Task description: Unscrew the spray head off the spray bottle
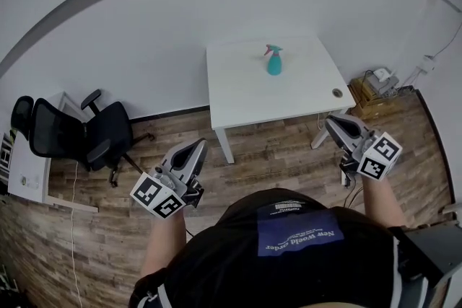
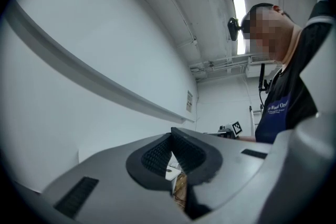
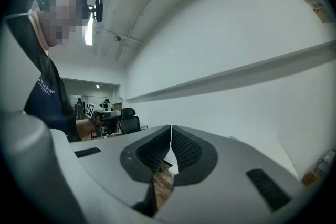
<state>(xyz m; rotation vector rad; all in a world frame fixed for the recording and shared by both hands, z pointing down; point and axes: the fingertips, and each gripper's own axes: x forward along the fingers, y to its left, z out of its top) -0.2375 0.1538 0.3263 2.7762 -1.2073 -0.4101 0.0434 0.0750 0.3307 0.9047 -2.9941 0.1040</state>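
A teal spray bottle [image 1: 274, 63] with a pink spray head [image 1: 272, 49] stands upright on the white table [image 1: 245, 94], toward its far side. My left gripper [image 1: 198, 146] is held in the air over the wooden floor, short of the table's near left corner, shut with nothing in it. My right gripper [image 1: 330, 121] hovers by the table's near right corner, also shut and empty. In the left gripper view the left gripper [image 2: 171, 134] shows its jaws pressed together; the right gripper [image 3: 170, 128] looks the same in the right gripper view. The bottle is far from both.
A black office chair [image 1: 86, 137] stands at the left beside a white desk [image 1: 29, 180]. A wooden crate with boxes [image 1: 375, 90] sits right of the table by the wall. A small round thing [image 1: 337, 92] lies at the table's right edge. The floor is wood planks.
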